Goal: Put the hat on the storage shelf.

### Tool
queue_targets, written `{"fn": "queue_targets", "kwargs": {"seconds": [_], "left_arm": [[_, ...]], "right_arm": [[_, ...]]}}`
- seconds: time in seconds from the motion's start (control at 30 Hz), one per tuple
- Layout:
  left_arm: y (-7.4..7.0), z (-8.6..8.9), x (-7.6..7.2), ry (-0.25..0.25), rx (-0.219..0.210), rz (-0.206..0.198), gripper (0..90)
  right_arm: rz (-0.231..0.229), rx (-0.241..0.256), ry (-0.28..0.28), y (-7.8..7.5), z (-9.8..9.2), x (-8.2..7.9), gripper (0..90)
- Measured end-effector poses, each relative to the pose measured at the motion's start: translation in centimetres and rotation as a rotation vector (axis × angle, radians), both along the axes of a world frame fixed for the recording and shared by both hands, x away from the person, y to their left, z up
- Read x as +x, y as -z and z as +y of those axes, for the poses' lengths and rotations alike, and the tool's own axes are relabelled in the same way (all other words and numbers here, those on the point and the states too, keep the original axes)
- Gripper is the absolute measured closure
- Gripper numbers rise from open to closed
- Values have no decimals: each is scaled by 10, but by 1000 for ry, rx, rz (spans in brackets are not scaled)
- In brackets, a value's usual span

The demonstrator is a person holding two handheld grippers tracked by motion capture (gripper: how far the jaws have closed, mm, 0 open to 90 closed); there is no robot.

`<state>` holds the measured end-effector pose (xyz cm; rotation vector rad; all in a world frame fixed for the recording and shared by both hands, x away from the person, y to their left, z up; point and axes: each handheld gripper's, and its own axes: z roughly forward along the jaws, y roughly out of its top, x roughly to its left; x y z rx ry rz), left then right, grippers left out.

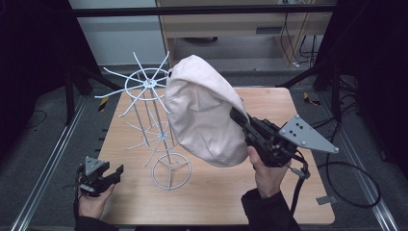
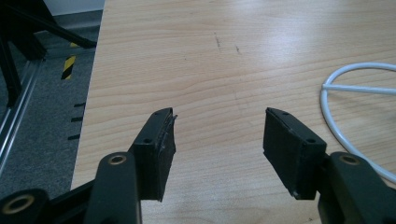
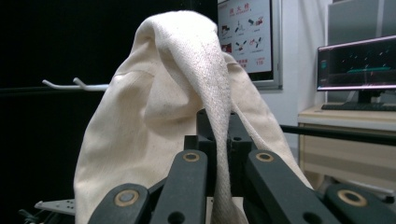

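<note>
A cream fabric cap (image 1: pixel 204 110) hangs in the air over the middle of the wooden table (image 1: pixel 284 202). My right gripper (image 1: pixel 235 114) is shut on its edge and holds it up beside a white wire rack (image 1: pixel 150 86). In the right gripper view the cap (image 3: pixel 159 107) drapes over the closed jaws of the gripper (image 3: pixel 219 135), a fold pinched between them. The rack has spoked hoops on a thin stem and a ring base (image 1: pixel 171 172). My left gripper (image 1: pixel 114 174) rests low at the table's near-left corner, open and holding nothing; in its own view the gripper (image 2: pixel 218 135) is spread wide over bare wood.
The rack's ring base (image 2: pixel 345 102) lies just right of the left gripper. Black frame legs (image 1: pixel 72 91) and floor rails flank the table. A cable (image 1: pixel 356 187) trails off the right side. A monitor (image 3: pixel 357 63) and a wall poster (image 3: pixel 245 32) stand behind the cap.
</note>
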<state>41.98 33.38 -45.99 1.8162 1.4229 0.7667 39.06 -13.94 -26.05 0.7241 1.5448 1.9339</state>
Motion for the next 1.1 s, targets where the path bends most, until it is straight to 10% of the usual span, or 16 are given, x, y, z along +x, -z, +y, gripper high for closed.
{"fn": "queue_targets", "kwargs": {"seconds": [1.1], "left_arm": [[0, 0, 0, -3, -3, 0, 435]], "right_arm": [[190, -209, -90, 53, 19, 18, 756]]}}
